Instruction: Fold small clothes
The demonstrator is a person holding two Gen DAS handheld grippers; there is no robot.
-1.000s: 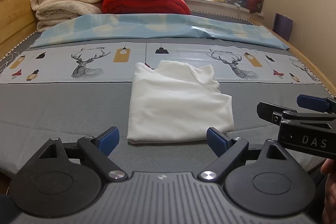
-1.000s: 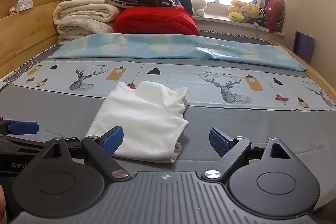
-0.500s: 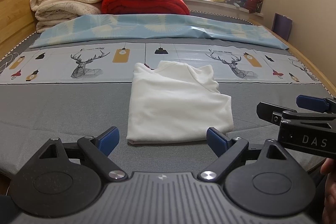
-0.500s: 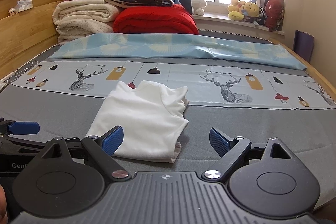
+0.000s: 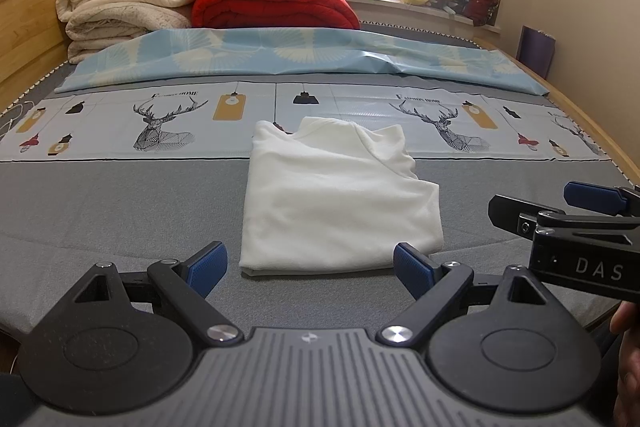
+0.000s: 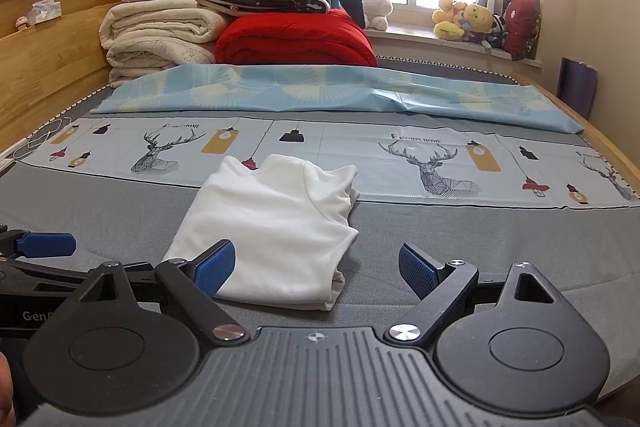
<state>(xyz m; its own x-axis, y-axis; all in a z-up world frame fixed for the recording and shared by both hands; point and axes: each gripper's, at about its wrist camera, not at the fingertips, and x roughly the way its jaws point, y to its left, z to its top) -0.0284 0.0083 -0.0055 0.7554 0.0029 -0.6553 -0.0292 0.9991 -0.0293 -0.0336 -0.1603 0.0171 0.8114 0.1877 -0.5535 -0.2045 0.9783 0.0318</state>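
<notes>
Both hand-held grippers hover level just short of the bed's [image 5: 100, 211] near edge. The left hand-held gripper [image 5: 310, 265] and the right hand-held gripper [image 6: 316, 265] are spread, empty. The folded white garment [image 5: 336, 199] lies at 12 o'clock from the left one, 11 o'clock from the right.

1. "DAS" stands in pale letters on the black body of the right gripper [image 5: 592, 203].
2. "GenR", cut off, stands on the left gripper [image 6: 38, 247].
3. "HOME" is printed above the deer on the printed sheet [image 5: 120, 131]; the word before it is unclear.
</notes>
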